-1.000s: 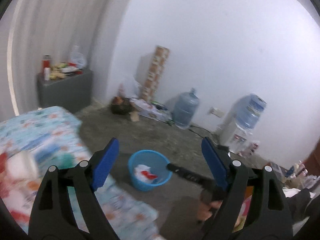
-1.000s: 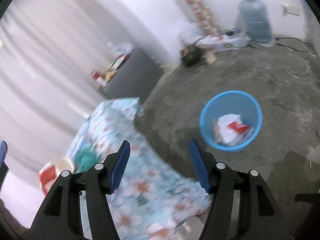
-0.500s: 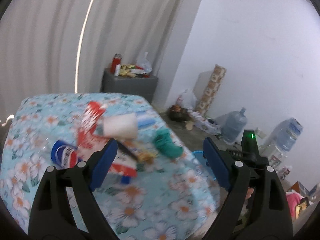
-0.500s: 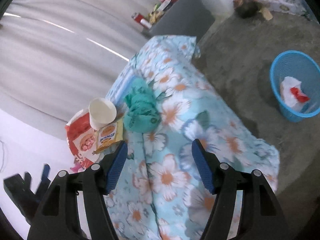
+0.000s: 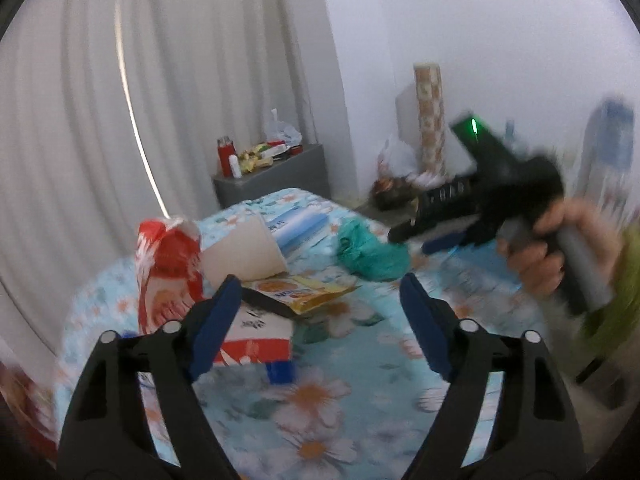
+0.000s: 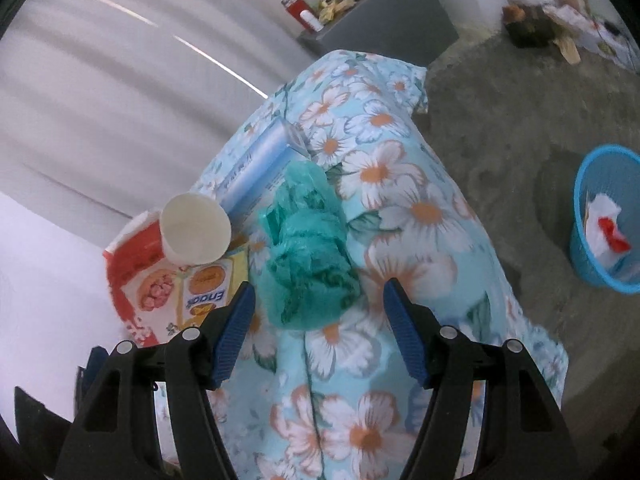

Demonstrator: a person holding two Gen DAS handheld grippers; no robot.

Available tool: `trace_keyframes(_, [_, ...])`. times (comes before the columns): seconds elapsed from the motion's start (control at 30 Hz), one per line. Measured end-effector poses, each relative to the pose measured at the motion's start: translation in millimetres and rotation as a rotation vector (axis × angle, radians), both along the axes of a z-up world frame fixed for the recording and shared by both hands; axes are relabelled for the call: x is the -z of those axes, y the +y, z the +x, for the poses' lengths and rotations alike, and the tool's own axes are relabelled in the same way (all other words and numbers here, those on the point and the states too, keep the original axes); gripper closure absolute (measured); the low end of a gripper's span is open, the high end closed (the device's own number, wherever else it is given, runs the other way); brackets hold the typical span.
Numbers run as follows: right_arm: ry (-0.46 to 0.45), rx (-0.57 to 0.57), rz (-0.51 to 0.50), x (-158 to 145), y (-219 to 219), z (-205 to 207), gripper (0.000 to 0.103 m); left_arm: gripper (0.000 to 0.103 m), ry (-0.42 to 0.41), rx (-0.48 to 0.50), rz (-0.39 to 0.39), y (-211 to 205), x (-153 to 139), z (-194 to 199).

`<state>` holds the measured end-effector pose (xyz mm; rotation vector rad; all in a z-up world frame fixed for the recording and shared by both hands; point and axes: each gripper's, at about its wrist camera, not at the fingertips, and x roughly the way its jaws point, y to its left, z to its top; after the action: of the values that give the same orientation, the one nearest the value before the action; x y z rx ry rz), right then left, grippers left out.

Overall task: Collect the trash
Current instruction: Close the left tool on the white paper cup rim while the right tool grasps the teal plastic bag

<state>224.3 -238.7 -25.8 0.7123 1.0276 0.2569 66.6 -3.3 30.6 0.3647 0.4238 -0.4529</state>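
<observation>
Flowered cloth covers the tabletop (image 6: pixel 400 184), where the right tool (image 6: pixel 318 322) hangs open and empty just above a crumpled green bag (image 6: pixel 308 256), the left tool (image 5: pixel 320 308), its jaws just narrowed, gapes empty near a paper cup (image 5: pixel 240 254), and a blue basket (image 6: pixel 600 216) sits on the floor at far right.

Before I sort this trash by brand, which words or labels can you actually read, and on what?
"Enaak": upside down on the yellow snack wrapper beside the paper cup.
Blue print on the light blue packet: too blurred to read.
Print on the red and white snack bag: unreadable.
Marks on the white and red box: too blurred.
Nothing else is legible.
</observation>
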Motion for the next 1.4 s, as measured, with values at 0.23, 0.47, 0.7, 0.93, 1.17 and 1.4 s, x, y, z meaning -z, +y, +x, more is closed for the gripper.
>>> trace_keyframes(0.23, [-0.002, -0.008, -0.015, 3.1, 1.7, 11.8, 0.038, 0.033, 0.013, -0.061, 0.003, -10.1, -14.8, 36.9])
trace_keyframes(0.47, [-0.009, 0.02, 0.026, 13.6, -0.8, 11.6, 0.038, 0.046, 0.169, -0.206, -0.073, -22.5, -32.7, 112.1])
trace_keyframes(0.7, [-0.042, 0.022, 0.054, 16.9, -2.4, 11.9, 0.038, 0.061, 0.255, -0.302, 0.025, -34.3, -11.9, 163.8])
trace_keyframes(0.93, [-0.068, -0.026, 0.021, 17.0, 4.0, 9.1, 0.038, 0.073, 0.259, -0.375, 0.11, -32.3, 4.2, 178.0])
trace_keyframes(1.17, [-0.067, -0.049, 0.021, 22.3, 7.2, 9.7, 0.039, 0.089, 0.229, -0.402, 0.144, -26.3, 2.4, 177.9])
trace_keyframes(1.4, [-0.056, -0.067, 0.045, 23.8, 10.8, 8.0, 0.056, 0.095, 0.163, -0.402, 0.184, -24.5, -4.9, 165.4])
